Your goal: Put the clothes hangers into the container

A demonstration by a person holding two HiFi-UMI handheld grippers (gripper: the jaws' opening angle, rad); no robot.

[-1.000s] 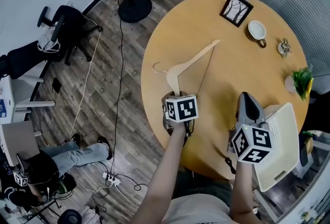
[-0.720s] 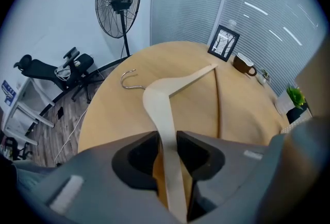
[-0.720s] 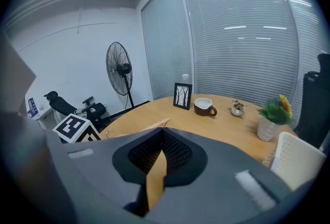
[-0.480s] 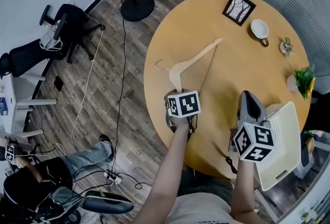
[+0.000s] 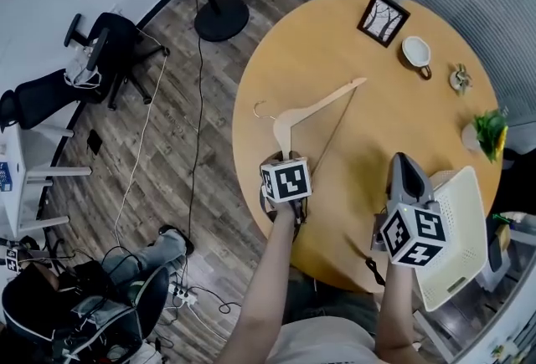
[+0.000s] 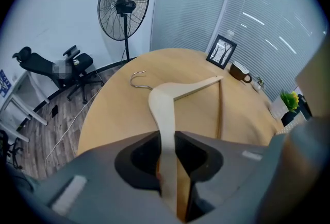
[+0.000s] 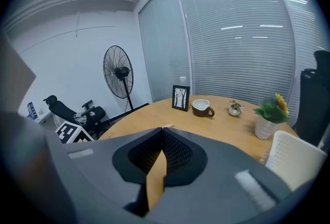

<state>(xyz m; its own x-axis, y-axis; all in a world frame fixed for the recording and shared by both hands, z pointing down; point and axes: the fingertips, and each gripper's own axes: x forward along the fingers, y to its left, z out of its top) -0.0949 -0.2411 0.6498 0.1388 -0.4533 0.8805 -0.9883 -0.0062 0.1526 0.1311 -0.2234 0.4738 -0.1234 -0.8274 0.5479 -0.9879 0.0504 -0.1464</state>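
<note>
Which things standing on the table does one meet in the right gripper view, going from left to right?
picture frame → brown cup → small ornament → potted plant → white container

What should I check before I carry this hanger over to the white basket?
1. Grip: left gripper shut on the hanger arm: ok.
2. Load: nothing lies on the hanger or is caught on it: ok.
3. Spare hand: right gripper empty, jaws together: ok.
4. Path: not ok; in the head view the right gripper sits between the hanger and the white basket.
5. Basket opening facing up: cannot tell.
</note>
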